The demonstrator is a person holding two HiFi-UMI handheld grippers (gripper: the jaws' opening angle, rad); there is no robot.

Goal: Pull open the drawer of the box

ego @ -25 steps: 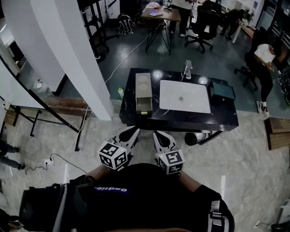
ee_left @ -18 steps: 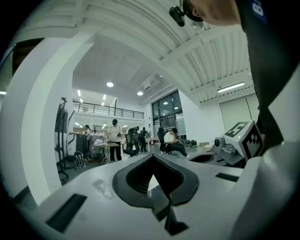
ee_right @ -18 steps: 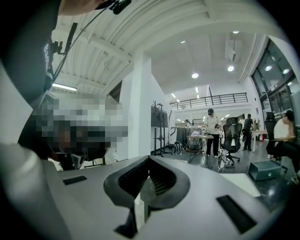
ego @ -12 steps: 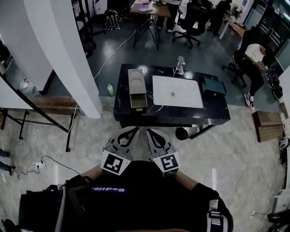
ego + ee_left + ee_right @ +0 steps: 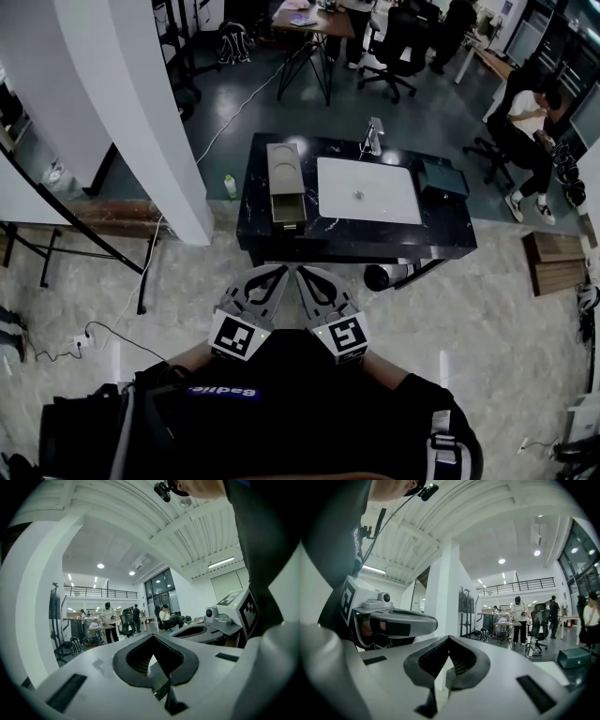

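Box [image 5: 285, 183] beside white sink [image 5: 398, 202] on counter [image 5: 450, 228]

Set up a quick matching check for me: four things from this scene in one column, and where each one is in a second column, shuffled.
Things:
1. box with the drawer
2. white mat
3. dark green case
4. left gripper

Places:
A. right end of the black table
B. off the table, held close to the person, jaws together
C. left part of the black table
D. middle of the black table

Pairs: 1-C, 2-D, 3-A, 4-B
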